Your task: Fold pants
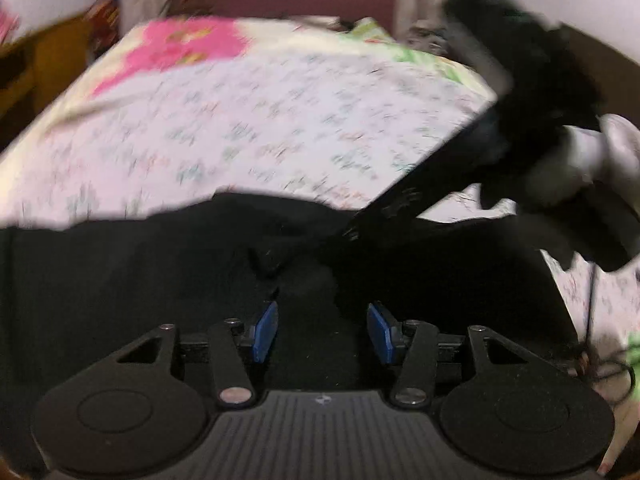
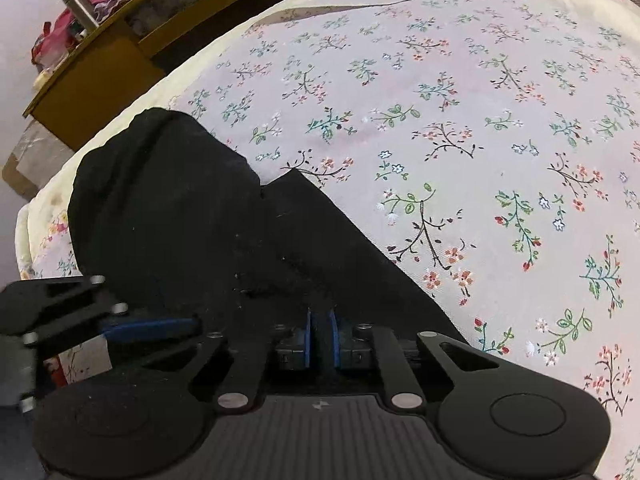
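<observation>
Here the right gripper (image 2: 320, 334) is pinched tight on the black pants (image 2: 192, 216) lying on the bed (image 2: 460, 120), while the left gripper (image 1: 323, 330) gapes empty above them, so a one-sided pull could skew the fold.

Floral bedsheet (image 2: 460, 128) lying open beyond black pants (image 2: 192, 220); wooden shelf unit (image 2: 100, 76) crowding bed's left edge.

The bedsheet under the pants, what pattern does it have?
Small floral sprigs on the pale bedsheet; clearest in the right wrist view.
</observation>
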Available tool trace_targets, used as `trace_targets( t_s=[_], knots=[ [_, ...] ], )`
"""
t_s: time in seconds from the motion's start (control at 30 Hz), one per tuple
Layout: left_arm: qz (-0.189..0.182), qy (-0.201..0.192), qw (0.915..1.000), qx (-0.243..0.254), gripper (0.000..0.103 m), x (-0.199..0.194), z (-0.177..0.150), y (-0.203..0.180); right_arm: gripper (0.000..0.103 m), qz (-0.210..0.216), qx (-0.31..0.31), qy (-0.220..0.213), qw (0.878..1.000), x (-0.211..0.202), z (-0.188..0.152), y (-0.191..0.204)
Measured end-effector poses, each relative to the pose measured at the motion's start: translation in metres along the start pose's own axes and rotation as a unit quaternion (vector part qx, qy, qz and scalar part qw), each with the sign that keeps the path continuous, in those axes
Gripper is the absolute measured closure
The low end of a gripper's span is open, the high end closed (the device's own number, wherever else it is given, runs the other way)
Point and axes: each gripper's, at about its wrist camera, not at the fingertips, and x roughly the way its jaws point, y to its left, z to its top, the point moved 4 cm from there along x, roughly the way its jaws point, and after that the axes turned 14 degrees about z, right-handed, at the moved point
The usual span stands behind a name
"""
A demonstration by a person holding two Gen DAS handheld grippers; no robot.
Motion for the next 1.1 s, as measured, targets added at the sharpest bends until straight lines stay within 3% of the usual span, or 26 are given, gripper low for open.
trace_targets(
  t_s=[0.1,0.23,0.53,0.6,0.77,0.9,1.0,1.1],
  knots=[
    [0.015,0.012,0.9991,-0.038,0.045,0.005,-0.001,0.008,0.103,-0.001,-0.006,0.007,1.0,0.002,0.001,0.003],
    [0.004,0.041,0.9949,-0.092,0.041,0.01,-0.007,0.026,0.103,-0.001,-0.005,0.006,1.0,0.002,0.001,0.002],
    [0.01,0.075,0.9909,-0.112,0.032,0.016,-0.016,0.024,0.103,0.003,0.001,0.011,1.0,0.007,0.002,-0.003],
    [0.02,0.078,0.9919,-0.098,0.038,0.013,-0.016,0.021,0.103,0.003,0.0,0.011,1.0,0.006,0.002,-0.003],
    [0.025,0.083,0.99,-0.111,0.066,0.001,-0.019,0.037,0.102,0.007,0.0,0.01,1.0,0.005,0.001,-0.001],
    [0.02,0.1,0.9857,-0.134,0.066,0.012,-0.016,0.043,0.102,0.007,0.003,0.009,1.0,0.006,0.002,-0.001],
    [0.033,0.11,0.9883,-0.101,0.063,0.02,-0.016,0.032,0.102,-0.001,-0.003,0.015,1.0,0.009,0.002,0.0],
    [-0.002,0.093,0.9917,-0.089,0.08,0.006,-0.014,0.03,0.102,-0.001,-0.005,0.015,1.0,0.008,0.003,0.004]
  ],
)
